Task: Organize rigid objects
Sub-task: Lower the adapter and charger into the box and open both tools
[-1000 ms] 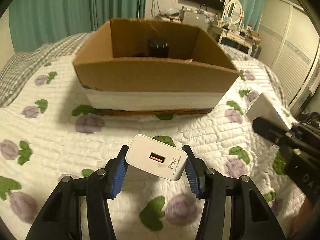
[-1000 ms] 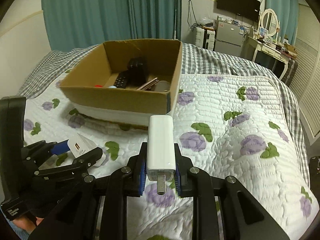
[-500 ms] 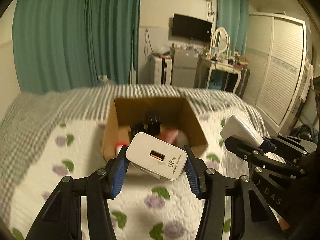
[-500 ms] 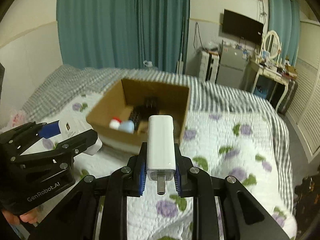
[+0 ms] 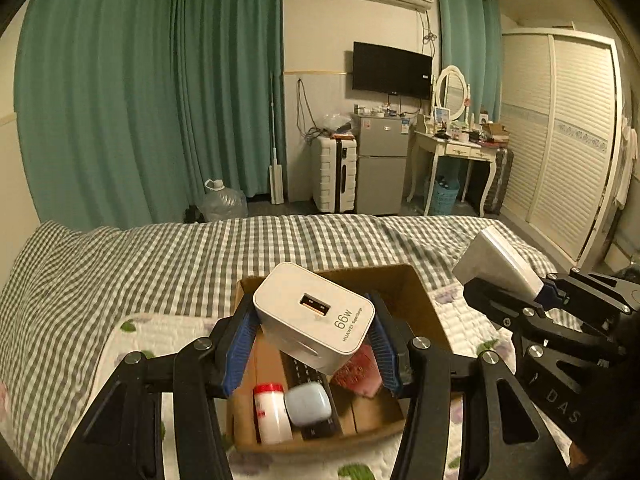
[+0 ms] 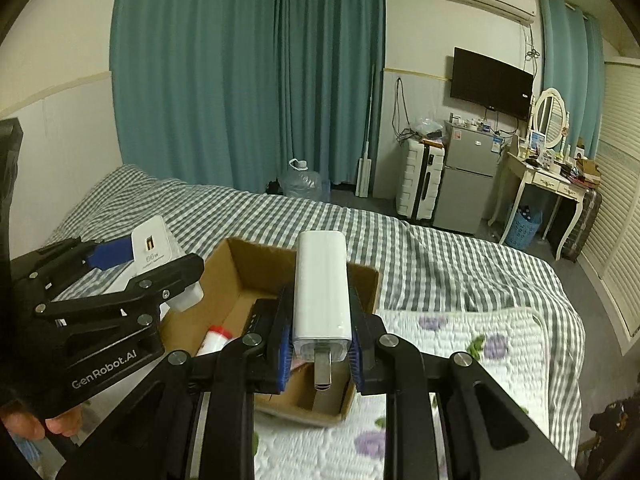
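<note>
Both chargers now above the box

Lifted off the quilt a second ago, left gripper [image 5: 314, 334] clamps the 66W charger [image 5: 314, 316], right gripper [image 6: 320, 340] the tall adapter [image 6: 322, 288] (prongs down), over the cardboard box [image 5: 424, 304]: ready to drop.

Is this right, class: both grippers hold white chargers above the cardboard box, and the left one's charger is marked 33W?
Not quite. The left gripper holds a white charger marked 66W, not 33W, as the left wrist view shows. The rest stands: the right gripper also holds a white charger, both above the cardboard box.
</note>
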Demonstrator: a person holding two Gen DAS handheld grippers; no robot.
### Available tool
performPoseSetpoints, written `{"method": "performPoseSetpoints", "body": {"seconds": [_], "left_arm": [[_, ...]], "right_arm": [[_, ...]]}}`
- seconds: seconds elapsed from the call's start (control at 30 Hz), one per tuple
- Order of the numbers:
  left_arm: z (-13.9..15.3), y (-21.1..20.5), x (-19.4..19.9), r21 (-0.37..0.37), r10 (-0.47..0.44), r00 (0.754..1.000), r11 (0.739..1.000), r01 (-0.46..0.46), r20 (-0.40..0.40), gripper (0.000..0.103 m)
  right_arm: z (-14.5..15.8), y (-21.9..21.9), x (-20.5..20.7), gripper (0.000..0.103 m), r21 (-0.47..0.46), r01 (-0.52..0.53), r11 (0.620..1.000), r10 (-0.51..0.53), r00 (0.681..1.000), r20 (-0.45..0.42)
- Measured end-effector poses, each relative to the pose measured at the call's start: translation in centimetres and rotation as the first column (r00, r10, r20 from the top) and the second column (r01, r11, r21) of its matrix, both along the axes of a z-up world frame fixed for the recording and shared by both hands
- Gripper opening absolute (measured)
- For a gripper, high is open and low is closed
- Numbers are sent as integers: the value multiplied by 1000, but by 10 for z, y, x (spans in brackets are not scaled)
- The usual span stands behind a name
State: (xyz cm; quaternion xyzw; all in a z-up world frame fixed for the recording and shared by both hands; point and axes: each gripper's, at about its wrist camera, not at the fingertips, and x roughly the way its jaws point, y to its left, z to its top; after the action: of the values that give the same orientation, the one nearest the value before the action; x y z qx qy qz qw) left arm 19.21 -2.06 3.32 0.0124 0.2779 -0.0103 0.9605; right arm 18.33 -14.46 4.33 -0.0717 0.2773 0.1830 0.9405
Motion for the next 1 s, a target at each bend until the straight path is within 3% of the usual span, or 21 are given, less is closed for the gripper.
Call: {"method": "performPoseSetpoints", "body": {"seconds": [0.57, 0.67, 0.87, 0.97, 1.0], "left_arm": [[-87, 9, 76, 18, -10, 986, 1000, 14, -169, 54], [-95, 11, 81, 3, -10, 980, 1000, 11, -197, 54], [-95, 13, 82, -4, -15, 977, 1000, 15, -211, 56], [-92, 10, 80, 3, -16, 980, 1000, 17, -197, 56], [-89, 9, 79, 8, -16, 982, 1000, 17, -187, 56]], "right_arm": [[-78, 26, 101, 22, -88, 15, 996, -25, 993, -114], [-87, 30, 113, 22, -116, 9, 993, -25, 991, -133], [-99, 31, 137, 22, -84, 12, 996, -27, 983, -184], [-101, 29, 139, 35, -63, 16, 998, -28, 980, -197], [-99, 28, 138, 46, -58, 17, 998, -28, 981, -193]]}}
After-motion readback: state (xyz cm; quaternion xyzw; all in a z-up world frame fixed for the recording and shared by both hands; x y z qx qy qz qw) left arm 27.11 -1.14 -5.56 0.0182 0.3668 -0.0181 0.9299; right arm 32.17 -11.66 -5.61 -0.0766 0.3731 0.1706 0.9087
